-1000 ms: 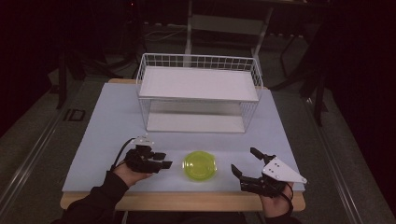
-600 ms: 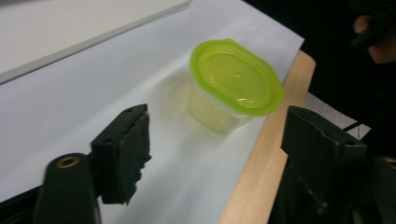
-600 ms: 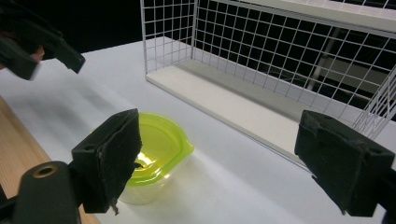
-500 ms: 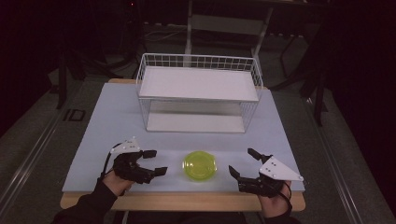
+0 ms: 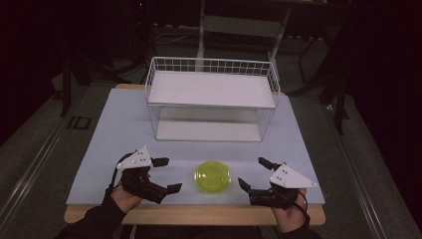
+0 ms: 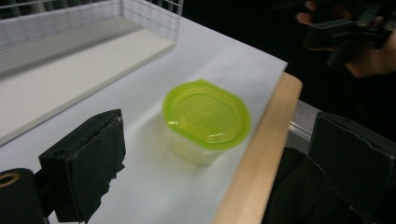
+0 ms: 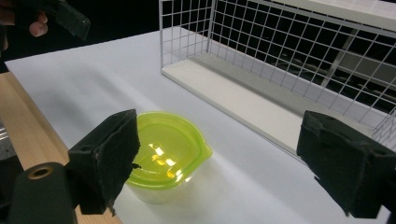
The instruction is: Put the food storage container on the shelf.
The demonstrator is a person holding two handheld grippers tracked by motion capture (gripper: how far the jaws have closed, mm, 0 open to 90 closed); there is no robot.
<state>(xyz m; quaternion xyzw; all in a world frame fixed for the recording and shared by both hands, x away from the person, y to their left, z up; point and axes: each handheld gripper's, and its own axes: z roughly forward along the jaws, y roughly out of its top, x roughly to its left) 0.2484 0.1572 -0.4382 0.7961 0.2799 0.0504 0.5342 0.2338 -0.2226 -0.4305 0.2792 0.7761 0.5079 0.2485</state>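
Observation:
A small clear tub with a lime-green lid (image 5: pixel 213 176) stands upright on the white mat near the table's front edge. To its left, my left gripper (image 5: pixel 172 174) is open and points at the tub with a gap between them. My right gripper (image 5: pixel 250 171) mirrors it from the other side, also open and apart from the tub. In the left gripper view the tub (image 6: pixel 205 119) lies ahead between the two black pads (image 6: pixel 88 163). Its lid has a small tab. The right gripper view has the tub (image 7: pixel 163 154) low between wide-spread pads (image 7: pixel 345 163).
A white wire rack (image 5: pixel 211 99) with a flat top shelf and a bottom board stands at the back middle of the mat (image 5: pixel 114 129). The wooden table edge (image 5: pixel 199 215) runs just in front of both hands. Dark floor surrounds the table.
My left hand has rolled so its grey plate faces up, and its jaws have spread wider, drifting slightly left. The right gripper has barely shifted. The tub has stayed put.

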